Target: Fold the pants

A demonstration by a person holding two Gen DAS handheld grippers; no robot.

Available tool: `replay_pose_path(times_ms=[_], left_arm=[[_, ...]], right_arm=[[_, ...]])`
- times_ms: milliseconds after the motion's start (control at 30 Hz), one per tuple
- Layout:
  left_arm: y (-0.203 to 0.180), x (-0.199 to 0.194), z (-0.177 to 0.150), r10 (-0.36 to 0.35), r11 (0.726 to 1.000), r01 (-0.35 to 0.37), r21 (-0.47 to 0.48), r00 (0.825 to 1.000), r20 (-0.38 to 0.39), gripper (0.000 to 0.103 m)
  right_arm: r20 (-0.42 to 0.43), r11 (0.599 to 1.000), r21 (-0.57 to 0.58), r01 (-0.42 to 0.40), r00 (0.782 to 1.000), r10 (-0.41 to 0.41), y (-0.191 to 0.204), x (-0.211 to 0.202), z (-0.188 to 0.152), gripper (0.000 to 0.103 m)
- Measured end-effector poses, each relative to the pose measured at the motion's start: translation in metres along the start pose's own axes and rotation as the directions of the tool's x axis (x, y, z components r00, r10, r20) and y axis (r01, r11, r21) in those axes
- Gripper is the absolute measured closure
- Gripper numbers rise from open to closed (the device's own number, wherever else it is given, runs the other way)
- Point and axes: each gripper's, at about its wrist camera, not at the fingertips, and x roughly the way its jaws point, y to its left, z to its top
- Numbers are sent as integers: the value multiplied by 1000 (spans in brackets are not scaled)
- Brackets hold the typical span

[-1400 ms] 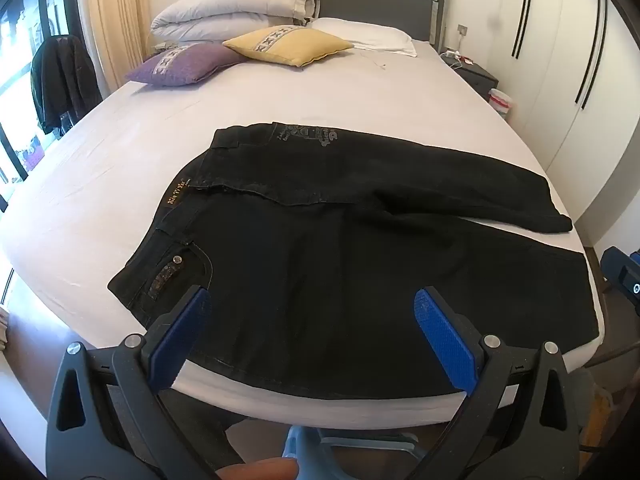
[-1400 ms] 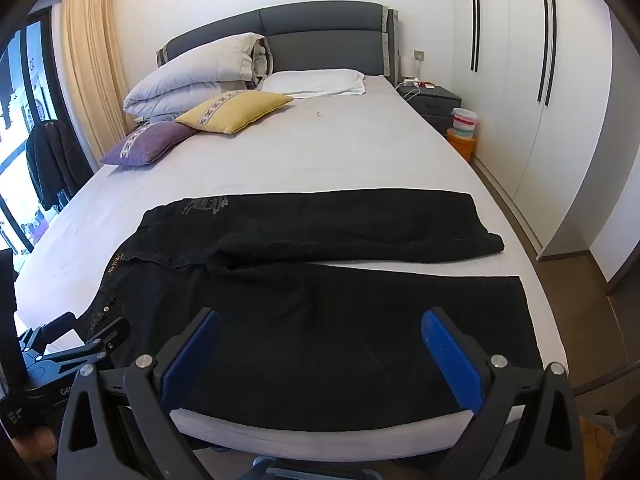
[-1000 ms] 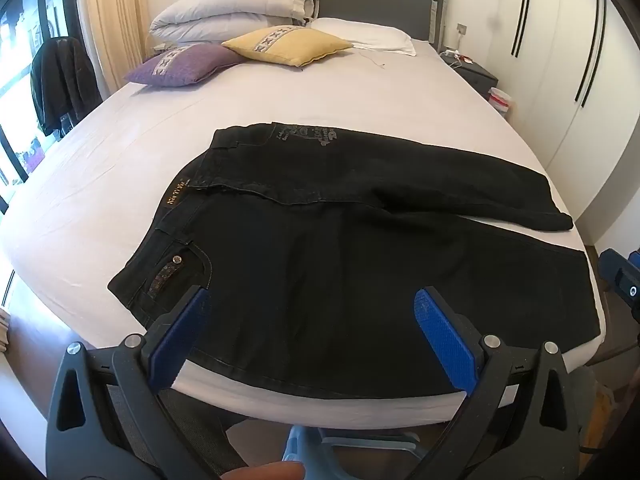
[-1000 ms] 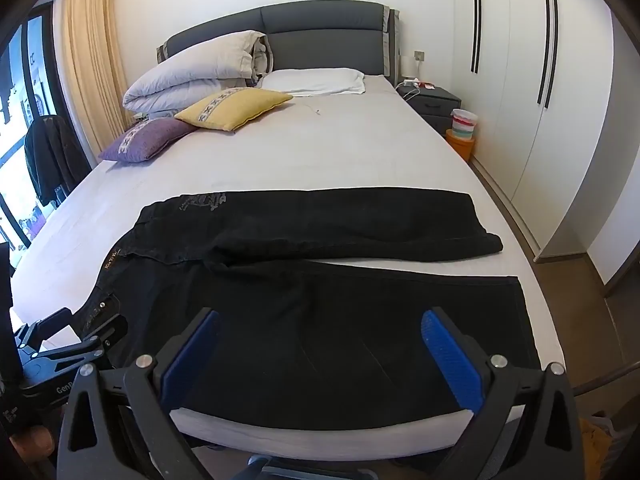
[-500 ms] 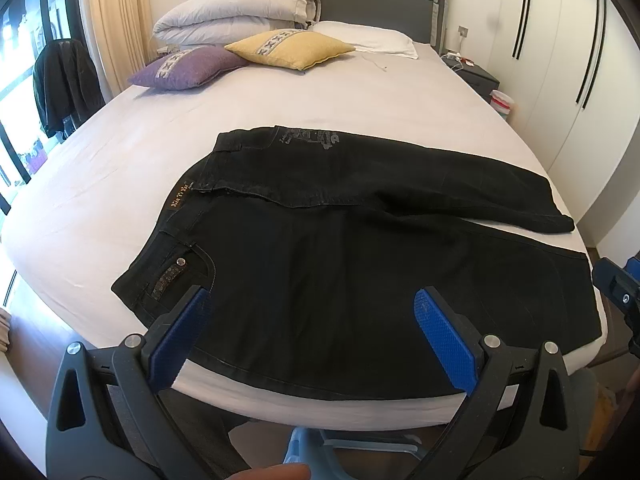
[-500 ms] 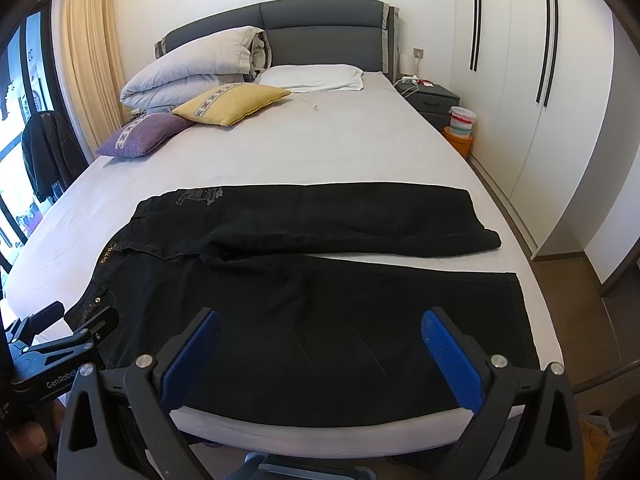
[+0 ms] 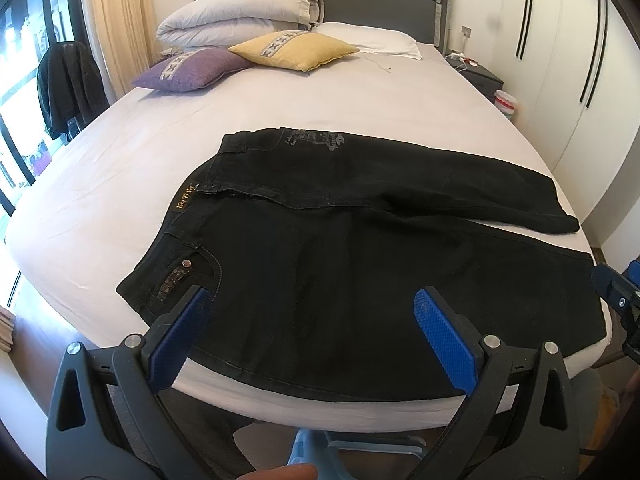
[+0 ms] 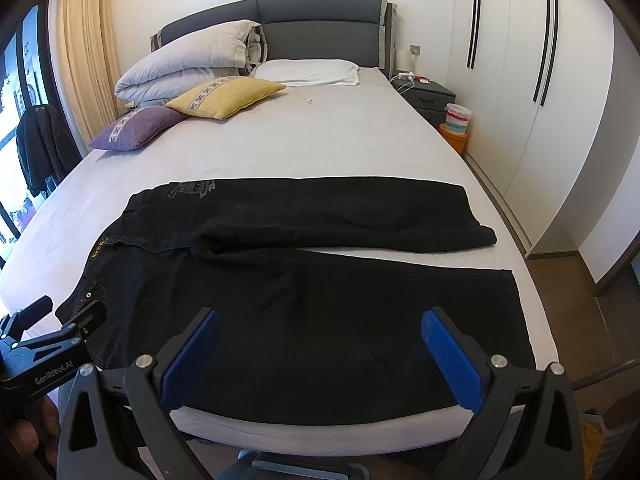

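Both my grippers have crept closer to the pants (image 7: 360, 264) (still unfolded); left gripper (image 7: 316, 328) and right gripper (image 8: 320, 344) gape wide, empty.

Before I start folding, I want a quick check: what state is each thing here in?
pants: unfolded, flat on the bed, legs spread apart, waist to the left.
left gripper: jaws open, holding nothing, above the near edge.
right gripper: jaws open, holding nothing.
duvet: folded, at the headboard.
bed: sheet smooth.
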Motion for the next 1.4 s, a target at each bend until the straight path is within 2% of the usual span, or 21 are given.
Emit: replay_pose_path(times_ms=[267,700,1033,1400], left_arm=[[1,-1,0,30,1000,-30,10,1000,8,0],[0,1,-1,12,1000,-12,15,1000,10,0],[0,4,-4,0,1000,0,21,1000,7,0],[7,22,-2,39,998,-38,56,999,-17,0]], right_arm=[[-12,1000,-11,16,1000,-16,2,2,-2,0],[-24,1000,-12,22,999,-22,3,5,-3,0],[-36,1000,-13,12,999,-12,3,8,-4,0],[-63,999,-15,-30,998,29,3,17,-3,0]])
